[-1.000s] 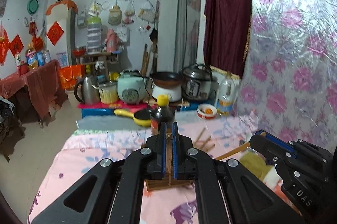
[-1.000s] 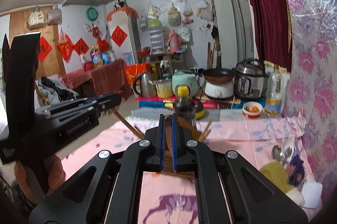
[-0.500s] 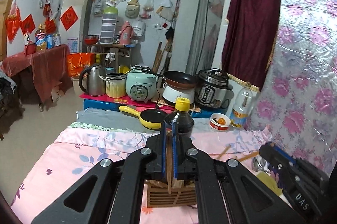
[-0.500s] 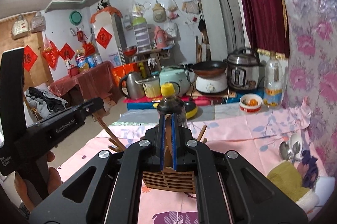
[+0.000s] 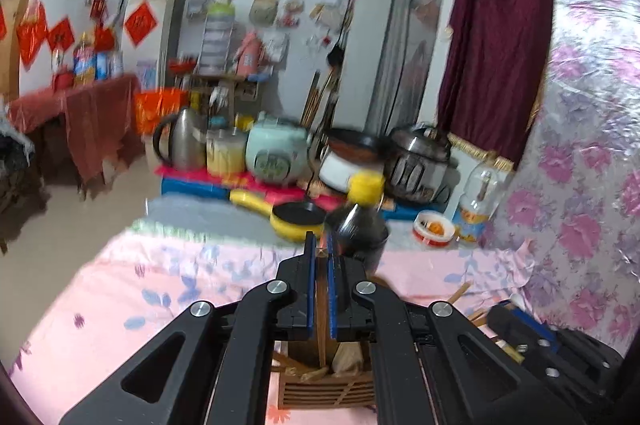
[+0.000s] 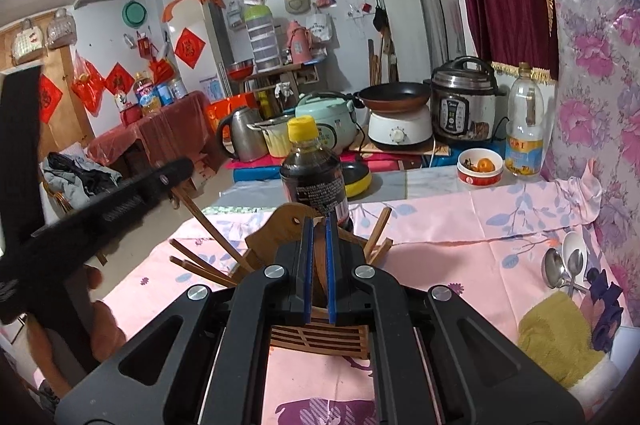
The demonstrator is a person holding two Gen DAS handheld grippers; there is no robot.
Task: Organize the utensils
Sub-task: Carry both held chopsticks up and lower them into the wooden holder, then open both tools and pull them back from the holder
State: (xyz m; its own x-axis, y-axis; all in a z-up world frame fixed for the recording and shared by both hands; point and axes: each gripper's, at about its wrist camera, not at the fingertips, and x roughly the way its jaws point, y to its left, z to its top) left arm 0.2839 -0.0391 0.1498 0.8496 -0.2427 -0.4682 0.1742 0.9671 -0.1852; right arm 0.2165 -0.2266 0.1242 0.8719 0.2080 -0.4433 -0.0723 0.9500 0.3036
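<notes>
My left gripper is shut on a wooden chopstick whose lower end reaches into the slatted wooden holder right below. In the right wrist view the left gripper comes in from the left, and its chopstick slants down into the holder. My right gripper is shut on another chopstick over the same holder. Several more chopsticks fan out of it. The right gripper shows at the lower right of the left view.
A dark sauce bottle with a yellow cap stands just behind the holder. Metal spoons and a yellow cloth lie on the pink tablecloth at right. A small bowl, an oil bottle and cookers line the back.
Both grippers have come down and forward over the holder, each still clamped on its chopstick. The holder and sauce bottle now look nearer and lower in both views.
</notes>
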